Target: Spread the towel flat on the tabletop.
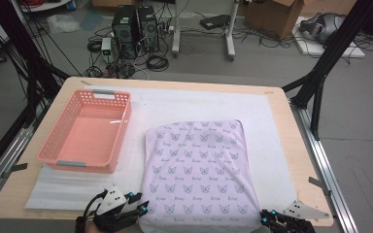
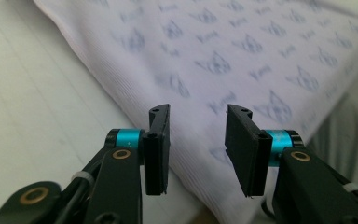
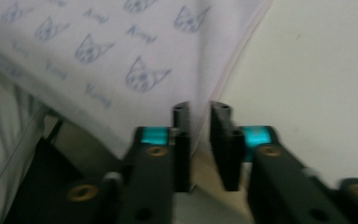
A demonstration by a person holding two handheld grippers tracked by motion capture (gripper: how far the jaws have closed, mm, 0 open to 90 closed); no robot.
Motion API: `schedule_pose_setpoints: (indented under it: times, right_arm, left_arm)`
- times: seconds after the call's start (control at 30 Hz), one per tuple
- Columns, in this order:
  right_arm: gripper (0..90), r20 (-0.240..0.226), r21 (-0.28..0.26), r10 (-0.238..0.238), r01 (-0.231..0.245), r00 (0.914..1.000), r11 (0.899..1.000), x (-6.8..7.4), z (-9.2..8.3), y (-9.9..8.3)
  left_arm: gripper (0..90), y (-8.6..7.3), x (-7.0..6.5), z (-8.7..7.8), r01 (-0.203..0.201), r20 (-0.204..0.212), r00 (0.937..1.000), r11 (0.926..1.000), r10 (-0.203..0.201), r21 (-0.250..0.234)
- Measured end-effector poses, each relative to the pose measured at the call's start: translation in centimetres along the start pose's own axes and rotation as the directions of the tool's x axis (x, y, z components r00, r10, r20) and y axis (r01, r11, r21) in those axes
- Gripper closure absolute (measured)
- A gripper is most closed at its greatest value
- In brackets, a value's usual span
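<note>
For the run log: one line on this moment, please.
left gripper open at near corner of white cat-print cloth | right gripper open at other near corner | pink plastic basket empty

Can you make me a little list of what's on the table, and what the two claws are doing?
cloth: white, printed with small cat faces, spread flat on the table's near middle
basket: pink plastic, nothing in it, left of the cloth
mat: white sheet under cloth and basket
table: light wood
left claw: jaws apart, at the cloth's near left corner, not gripping
right claw: jaws a little apart, at the cloth's near right edge; the edge lies in the gap, not pinched
</note>
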State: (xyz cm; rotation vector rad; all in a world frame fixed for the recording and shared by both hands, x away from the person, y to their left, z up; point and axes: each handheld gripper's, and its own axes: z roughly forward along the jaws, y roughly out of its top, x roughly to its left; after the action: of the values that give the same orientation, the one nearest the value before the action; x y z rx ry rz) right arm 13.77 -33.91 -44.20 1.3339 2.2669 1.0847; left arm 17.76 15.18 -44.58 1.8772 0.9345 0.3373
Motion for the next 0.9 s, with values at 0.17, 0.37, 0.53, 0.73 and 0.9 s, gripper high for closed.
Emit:
schedule_pose_setpoints:
  times: [0.17,0.37,0.53,0.73,0.9]
  right_arm:
    - [63.0,0.043,-0.073,0.046,-0.043,0.998,0.996,-1.2,1.2,2.1]
    - [67.2,0.08,-0.01,0.036,-0.035,0.9961,0.999,-1.8,5.7,4.7]
    - [82.7,0.064,0.007,0.026,-0.027,0.9976,1.0,-2.5,5.8,5.3]
    - [87.2,0.009,0.016,0.001,-0.002,1.0,1.0,-3.1,5.6,5.2]
    - [87.5,-0.004,0.026,-0.017,0.017,0.9999,1.0,-3.1,4.4,4.2]
  left_arm:
    - [52.9,1.1,1.7,1.1,0.041,-0.009,0.9991,0.9981,-0.041,-0.046]
    - [50.2,1.7,2.8,2.8,0.069,-0.016,0.9975,0.9974,-0.069,-0.02]
    - [48.8,3.0,3.7,4.0,0.077,-0.035,0.9964,0.9969,-0.078,-0.014]
    - [53.2,3.2,3.6,5.9,0.106,-0.084,0.9915,0.9914,-0.099,0.077]
    - [87.4,3.0,3.3,5.3,0.077,-0.076,0.9947,0.9912,-0.07,0.107]
